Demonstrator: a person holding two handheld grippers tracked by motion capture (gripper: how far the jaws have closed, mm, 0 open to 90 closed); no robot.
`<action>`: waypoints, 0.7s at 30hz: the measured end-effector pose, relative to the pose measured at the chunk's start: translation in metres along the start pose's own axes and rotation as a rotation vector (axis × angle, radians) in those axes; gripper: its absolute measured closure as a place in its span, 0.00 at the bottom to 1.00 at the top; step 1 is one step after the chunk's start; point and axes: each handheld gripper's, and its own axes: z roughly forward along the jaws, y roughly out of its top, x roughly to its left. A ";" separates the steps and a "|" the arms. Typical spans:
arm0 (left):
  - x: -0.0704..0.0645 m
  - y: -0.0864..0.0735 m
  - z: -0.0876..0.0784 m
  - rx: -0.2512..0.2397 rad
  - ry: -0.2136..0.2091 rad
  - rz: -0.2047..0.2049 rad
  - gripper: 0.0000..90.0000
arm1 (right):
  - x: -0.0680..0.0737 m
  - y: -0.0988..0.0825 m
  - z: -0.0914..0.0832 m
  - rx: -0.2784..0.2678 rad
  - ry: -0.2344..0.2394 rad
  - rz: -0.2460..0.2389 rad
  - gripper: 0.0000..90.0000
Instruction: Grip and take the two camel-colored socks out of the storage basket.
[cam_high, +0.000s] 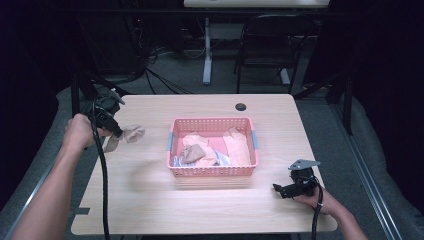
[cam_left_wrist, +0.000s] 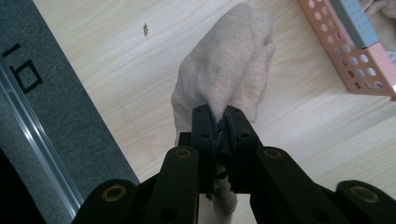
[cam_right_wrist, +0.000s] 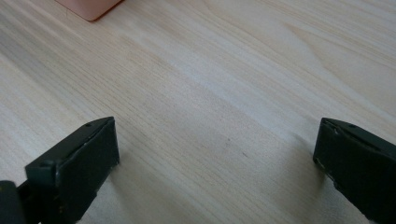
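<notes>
A beige sock (cam_high: 131, 133) hangs above the left part of the wooden table (cam_high: 150, 200), with my left gripper (cam_high: 116, 133) shut on it. In the left gripper view the jaws of that gripper (cam_left_wrist: 221, 122) pinch the sock (cam_left_wrist: 229, 65) at its lower end, and the cloth bulges beyond them. A pink basket (cam_high: 212, 172) stands mid-table holding several pieces of cloth, among them a tan sock (cam_high: 193, 153). My right gripper (cam_high: 278, 189) rests low near the table's front right, open, with bare wood between its jaws; the right gripper (cam_right_wrist: 215, 163) shows them wide apart.
The basket corner (cam_left_wrist: 355, 51) lies to the right of the held sock. A round cable hole (cam_high: 241, 106) sits at the table's back edge. A black chair (cam_high: 270, 45) and a desk leg (cam_high: 207, 50) stand beyond the table. Grey floor (cam_left_wrist: 51, 121) borders the table's left edge.
</notes>
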 end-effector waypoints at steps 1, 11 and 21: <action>0.001 -0.001 0.003 0.004 -0.003 -0.002 0.93 | 0.000 0.000 0.000 0.000 0.000 0.000 0.00; 0.006 -0.011 0.028 0.025 -0.032 -0.025 0.93 | 0.000 0.000 0.000 0.000 0.000 0.000 0.00; 0.012 -0.020 0.050 0.056 -0.046 -0.059 0.93 | 0.000 0.000 0.000 0.000 -0.001 0.000 0.00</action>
